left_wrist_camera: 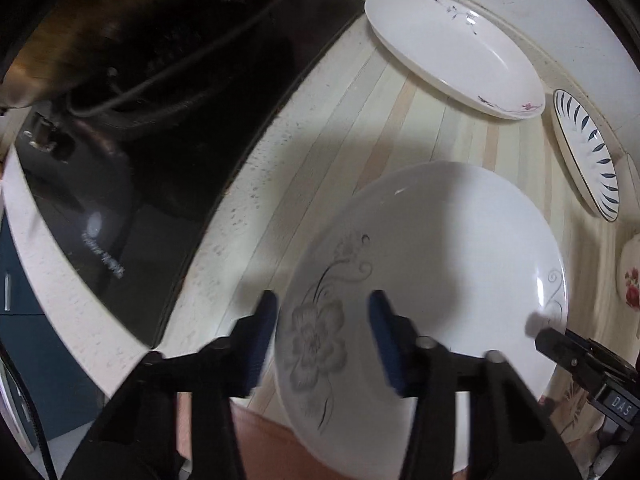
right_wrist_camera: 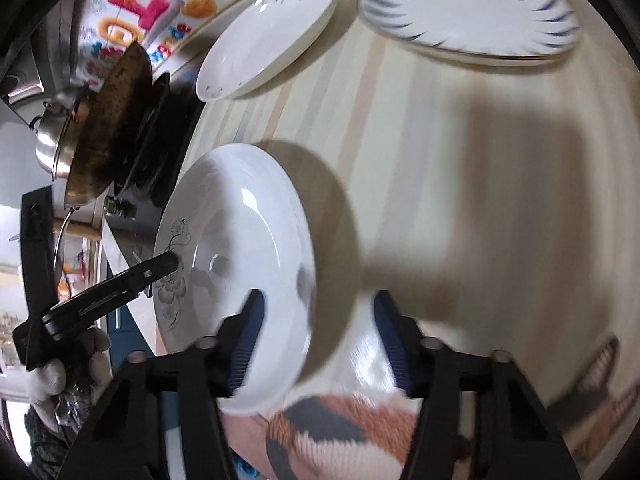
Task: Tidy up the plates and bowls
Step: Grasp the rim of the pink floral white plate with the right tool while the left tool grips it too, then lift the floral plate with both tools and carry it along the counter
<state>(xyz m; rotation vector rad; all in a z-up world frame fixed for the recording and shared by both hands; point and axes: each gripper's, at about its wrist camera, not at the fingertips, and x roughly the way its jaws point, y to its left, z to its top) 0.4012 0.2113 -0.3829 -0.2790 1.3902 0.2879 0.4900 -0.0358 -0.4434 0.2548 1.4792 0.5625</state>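
A white plate with a grey flower print (left_wrist_camera: 440, 280) lies on the striped counter mat, also in the right wrist view (right_wrist_camera: 248, 248). My left gripper (left_wrist_camera: 322, 344) is open, its fingers straddling the plate's near left rim. My right gripper (right_wrist_camera: 318, 344) is open, straddling the plate's right rim; its finger (left_wrist_camera: 560, 344) shows at the plate's right edge in the left wrist view. A white oval plate with a sprig print (left_wrist_camera: 452, 52) and a blue-leaf-rimmed plate (left_wrist_camera: 586, 156) lie farther back; the right wrist view shows both, oval (right_wrist_camera: 268, 36) and leaf-rimmed (right_wrist_camera: 472, 12).
A black glass cooktop (left_wrist_camera: 160, 184) with a dark wok (right_wrist_camera: 108, 128) and a steel pot (right_wrist_camera: 52, 140) lies left of the mat. A rose-printed dish (left_wrist_camera: 632, 276) sits at the right edge. A striped knitted cloth (right_wrist_camera: 344, 436) lies at the counter front.
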